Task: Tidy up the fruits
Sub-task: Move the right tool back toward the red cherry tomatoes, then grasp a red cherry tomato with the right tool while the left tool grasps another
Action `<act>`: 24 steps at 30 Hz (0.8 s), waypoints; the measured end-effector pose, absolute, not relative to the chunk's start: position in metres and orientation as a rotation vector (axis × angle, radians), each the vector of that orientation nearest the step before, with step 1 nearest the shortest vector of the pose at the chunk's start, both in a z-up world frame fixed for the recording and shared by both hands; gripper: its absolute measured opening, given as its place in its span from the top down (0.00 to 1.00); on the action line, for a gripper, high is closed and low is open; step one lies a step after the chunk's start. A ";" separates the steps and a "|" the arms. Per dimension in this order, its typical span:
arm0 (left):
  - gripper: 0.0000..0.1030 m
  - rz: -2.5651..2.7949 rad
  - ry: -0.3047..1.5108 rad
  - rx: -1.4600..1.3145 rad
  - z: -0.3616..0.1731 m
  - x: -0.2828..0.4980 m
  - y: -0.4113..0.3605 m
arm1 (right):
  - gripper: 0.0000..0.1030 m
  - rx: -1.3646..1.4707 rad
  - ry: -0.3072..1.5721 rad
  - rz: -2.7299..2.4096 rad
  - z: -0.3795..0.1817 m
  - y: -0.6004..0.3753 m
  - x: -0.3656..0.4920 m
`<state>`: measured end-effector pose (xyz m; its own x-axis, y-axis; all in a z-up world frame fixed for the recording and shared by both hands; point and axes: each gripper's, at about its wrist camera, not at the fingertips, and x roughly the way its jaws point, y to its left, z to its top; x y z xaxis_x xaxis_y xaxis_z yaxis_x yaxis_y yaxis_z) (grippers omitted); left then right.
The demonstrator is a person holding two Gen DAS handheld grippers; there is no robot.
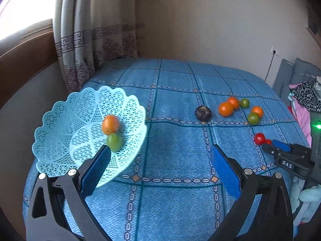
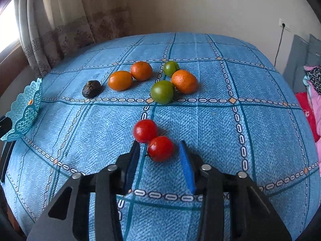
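At the table's left edge my left tool (image 1: 160, 156) stands spread wide, empty, its left finger under the tilted lace basket (image 1: 60, 124) holding an orange fruit (image 1: 110, 124) and a green one (image 1: 114, 142). Toward the middle lie a dark avocado (image 2: 91, 88), oranges and green tomatoes. Nearer, my right tool (image 2: 159, 156) stands apart around the nearer red tomato (image 2: 161, 148).

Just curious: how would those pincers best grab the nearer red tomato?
Across its round middle, from the near side. The right gripper is open with the nearer red tomato between its fingers; the other tomato touches its far left.
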<state>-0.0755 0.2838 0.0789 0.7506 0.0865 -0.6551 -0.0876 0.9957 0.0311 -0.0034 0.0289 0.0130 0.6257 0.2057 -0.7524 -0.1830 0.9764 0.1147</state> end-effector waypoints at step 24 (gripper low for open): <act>0.03 -0.139 0.751 0.239 0.041 -0.024 0.144 | 0.72 0.133 0.825 0.169 0.025 -0.017 0.003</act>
